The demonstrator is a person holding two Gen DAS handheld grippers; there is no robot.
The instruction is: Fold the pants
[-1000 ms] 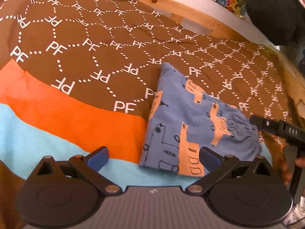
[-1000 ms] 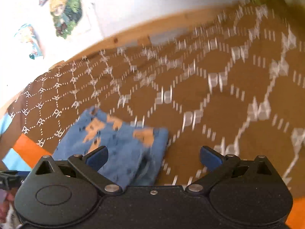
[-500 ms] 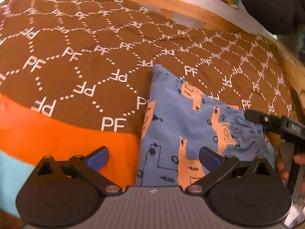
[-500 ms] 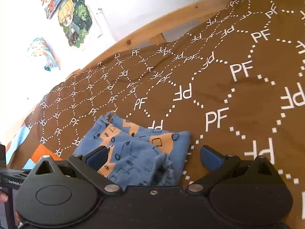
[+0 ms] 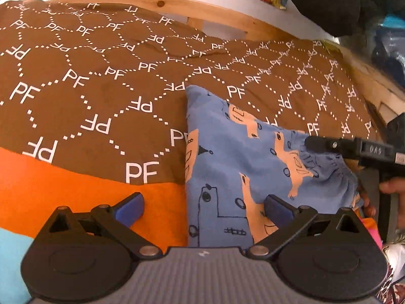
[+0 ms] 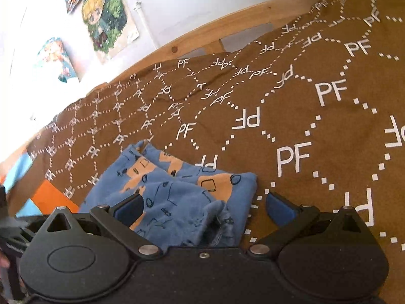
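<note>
The pants [image 5: 243, 167] lie already folded into a compact blue bundle with orange shapes on the brown patterned blanket [image 5: 106, 96] of a bed with a wooden frame [image 5: 227, 22]. In the left wrist view the left gripper [image 5: 203, 206] has its fingers spread wide and holds nothing; the bundle's near edge sits just ahead of them and off toward the right-hand finger [image 5: 277, 206], while the left-hand finger hangs over the orange band of the blanket. From here the bundle's long axis runs away from the fingers and slants to the right, ending at the gathered waistband [image 5: 336, 174]. The right gripper [image 5: 354, 149] shows from the side, over that waistband end, with a hand [image 5: 389, 187] on its handle. In the right wrist view the right gripper [image 6: 203, 206] is also wide open and empty, and the pants [image 6: 177, 187] fill the space between and just ahead of its fingers, the rumpled waistband nearest and the neat folded edge [image 6: 250, 185] toward the right-hand finger. Whether either tool presses on the cloth I cannot tell. The right tool seems the nearer, straddling the waistband end, so any last fold or tidying would likely start there, along the bundle's length toward its far corner. The fold looks nearly or wholly finished.
</note>
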